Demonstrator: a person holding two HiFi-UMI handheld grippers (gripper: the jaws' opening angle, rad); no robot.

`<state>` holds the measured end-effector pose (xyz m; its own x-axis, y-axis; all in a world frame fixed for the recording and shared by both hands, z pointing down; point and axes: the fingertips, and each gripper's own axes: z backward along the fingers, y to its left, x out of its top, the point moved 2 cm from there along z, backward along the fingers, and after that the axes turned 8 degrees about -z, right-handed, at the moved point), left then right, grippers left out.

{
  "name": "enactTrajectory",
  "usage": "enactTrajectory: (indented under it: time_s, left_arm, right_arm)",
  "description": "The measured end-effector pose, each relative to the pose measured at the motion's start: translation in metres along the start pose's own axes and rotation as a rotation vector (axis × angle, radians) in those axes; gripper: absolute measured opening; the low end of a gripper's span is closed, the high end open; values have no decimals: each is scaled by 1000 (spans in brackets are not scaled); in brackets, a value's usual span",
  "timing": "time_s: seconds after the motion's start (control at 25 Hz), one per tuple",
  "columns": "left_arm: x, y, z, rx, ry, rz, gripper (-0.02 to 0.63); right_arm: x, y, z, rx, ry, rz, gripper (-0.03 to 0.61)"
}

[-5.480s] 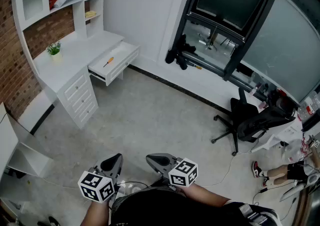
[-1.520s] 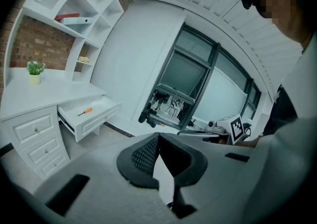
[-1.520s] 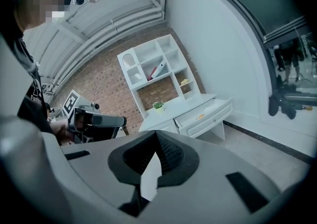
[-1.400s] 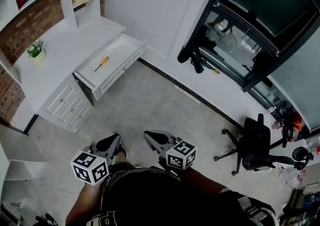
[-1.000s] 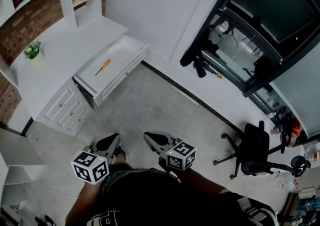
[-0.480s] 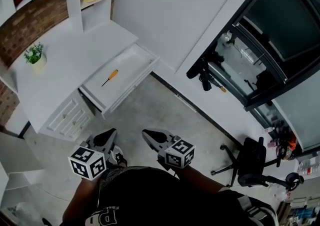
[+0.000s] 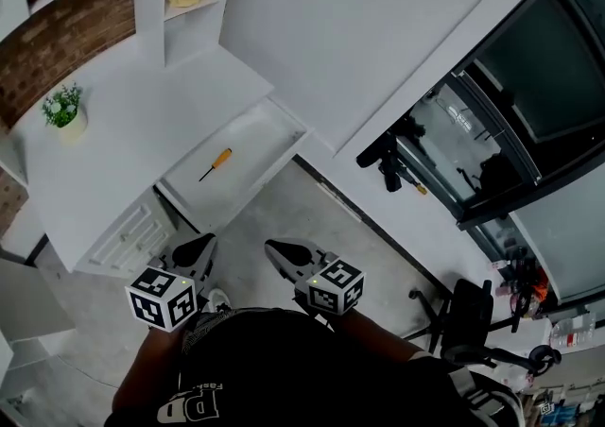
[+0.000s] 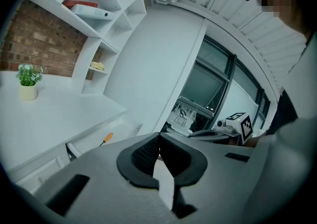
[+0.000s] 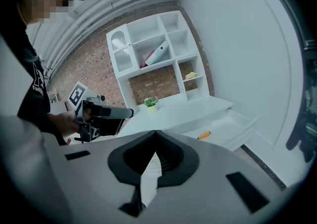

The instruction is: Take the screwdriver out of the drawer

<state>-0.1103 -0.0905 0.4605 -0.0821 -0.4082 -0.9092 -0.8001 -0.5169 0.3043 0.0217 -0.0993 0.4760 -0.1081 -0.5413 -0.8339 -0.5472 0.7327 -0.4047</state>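
Lying flat: orange-handled screwdriver (image 7: 216, 163), inside the open white desk drawer (image 7: 257, 135). Left gripper (image 7: 197, 247) and right gripper (image 7: 281, 252): side by side, well apart from the drawer, jaws of each closed together, nothing held.

White desk (image 7: 142, 123) bears a potted plant (image 7: 62, 113); its open drawer (image 7: 260, 137) holds a screwdriver (image 7: 216, 163).

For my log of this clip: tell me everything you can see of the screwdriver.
The screwdriver is small, with an orange handle and a thin dark shaft. It lies flat and slanted on the bare white floor of the open drawer, alone there. In the head view its handle points up-right and its shaft down-left. Only the drawer floor touches it.
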Motion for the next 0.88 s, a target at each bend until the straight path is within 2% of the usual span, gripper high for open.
enactTrajectory:
  time_s: [0.56,0.88]
  left_arm:
    - [12,59,0,25,0,8,15]
    - [12,77,11,75,-11,33,15]
  right_arm:
    - [26,-10,-61,11,31,13,6]
    - [32,0,-87,67,83,52,6]
